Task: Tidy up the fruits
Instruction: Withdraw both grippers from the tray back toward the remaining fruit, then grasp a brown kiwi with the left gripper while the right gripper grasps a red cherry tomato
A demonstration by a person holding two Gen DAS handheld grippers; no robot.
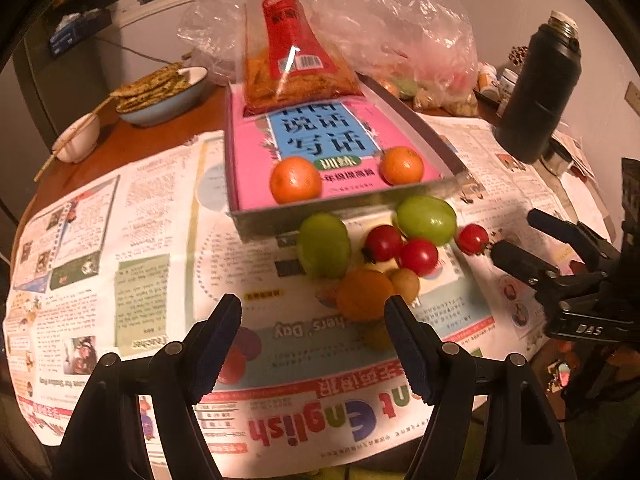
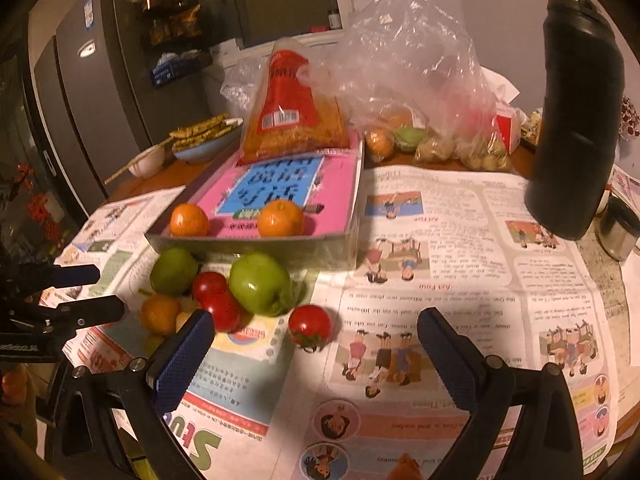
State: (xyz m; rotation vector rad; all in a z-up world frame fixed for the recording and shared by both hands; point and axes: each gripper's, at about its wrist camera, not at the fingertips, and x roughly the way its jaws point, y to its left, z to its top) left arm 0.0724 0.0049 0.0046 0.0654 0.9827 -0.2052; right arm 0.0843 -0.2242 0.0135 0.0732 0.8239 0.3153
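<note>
Loose fruit lies on the newspaper in front of a shallow tray (image 1: 344,210): two green fruits (image 1: 323,246) (image 1: 426,220), three red tomatoes (image 1: 383,243), an orange (image 1: 364,294) and a small brown fruit (image 1: 405,284). Two more oranges (image 1: 295,180) (image 1: 402,171) rest in the tray on a pink book. My left gripper (image 1: 312,312) is open just short of the loose orange, which sits by its right finger. My right gripper (image 2: 314,320) is open, with a lone tomato (image 2: 310,326) showing between its fingers, untouched. Each gripper shows in the other's view (image 1: 514,232) (image 2: 110,290).
A red snack bag (image 1: 292,48) leans on the tray's far end. Behind it is a clear plastic bag (image 2: 420,80) of more fruit. A tall black flask (image 2: 576,120) stands right. A bowl of flatbread (image 1: 160,92) and a small bowl with chopsticks (image 1: 78,136) sit far left.
</note>
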